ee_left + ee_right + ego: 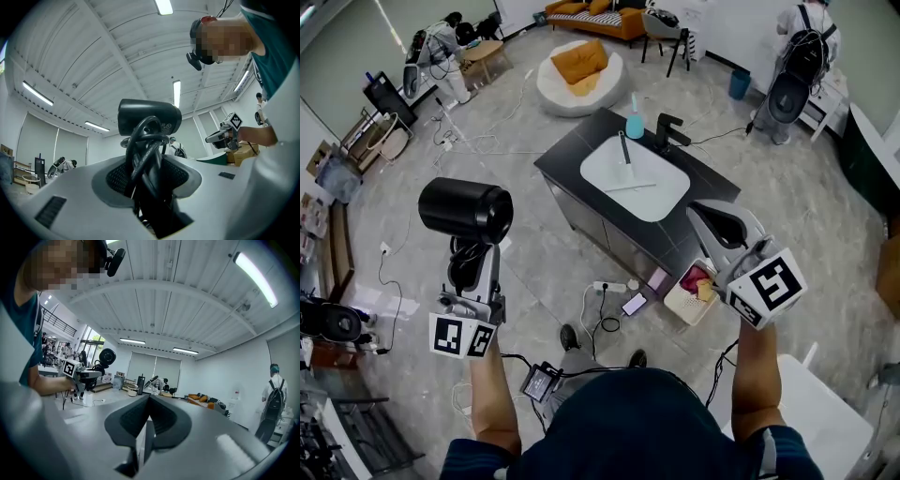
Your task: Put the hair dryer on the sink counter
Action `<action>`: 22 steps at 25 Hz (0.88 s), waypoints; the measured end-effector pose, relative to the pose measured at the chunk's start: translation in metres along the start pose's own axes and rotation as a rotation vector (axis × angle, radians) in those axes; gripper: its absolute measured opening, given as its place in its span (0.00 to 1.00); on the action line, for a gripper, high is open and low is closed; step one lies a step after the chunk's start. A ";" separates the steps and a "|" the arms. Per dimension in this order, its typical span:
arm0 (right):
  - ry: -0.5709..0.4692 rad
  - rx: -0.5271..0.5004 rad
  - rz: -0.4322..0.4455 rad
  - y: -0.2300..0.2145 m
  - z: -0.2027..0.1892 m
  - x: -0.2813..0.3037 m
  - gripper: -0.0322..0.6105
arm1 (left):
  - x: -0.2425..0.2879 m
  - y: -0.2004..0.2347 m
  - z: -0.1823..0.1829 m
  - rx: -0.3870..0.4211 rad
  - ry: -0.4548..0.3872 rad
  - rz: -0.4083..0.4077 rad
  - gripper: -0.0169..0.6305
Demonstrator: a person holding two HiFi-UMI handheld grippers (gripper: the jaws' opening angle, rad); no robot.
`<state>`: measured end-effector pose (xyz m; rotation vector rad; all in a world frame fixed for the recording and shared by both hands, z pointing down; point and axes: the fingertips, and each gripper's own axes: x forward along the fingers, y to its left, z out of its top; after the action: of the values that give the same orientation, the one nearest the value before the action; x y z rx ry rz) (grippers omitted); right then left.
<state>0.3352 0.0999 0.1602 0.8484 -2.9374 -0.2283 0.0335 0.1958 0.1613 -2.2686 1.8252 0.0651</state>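
A black hair dryer (465, 210) with its cord coiled round the handle stands upright in my left gripper (474, 255), which is shut on the handle. It hangs over the floor, left of the sink counter (572, 150), a dark top with a white basin. In the left gripper view the hair dryer (149, 120) rises between the jaws of my left gripper (150, 173). My right gripper (713, 212) is in the air over the counter's right end, shut on nothing. In the right gripper view my right gripper (149, 401) shows its pads together, and the hair dryer (107, 356) is far off at left.
A blue soap bottle (635, 123) and a black faucet (667, 132) stand at the counter's back, with a slim tool (624, 151) in the basin. On the floor by the counter lie a basket (682, 302), a power strip (611, 286) and cables. A white table (825, 412) is at lower right.
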 end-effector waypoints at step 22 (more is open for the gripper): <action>0.009 -0.041 -0.200 0.035 0.038 0.266 0.06 | 0.114 0.271 -0.050 -0.064 -0.060 -0.217 0.29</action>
<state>0.0882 -0.0082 0.1366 1.1346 -2.8277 -0.2942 -0.2089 0.0229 0.1492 -2.4661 1.5586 0.1558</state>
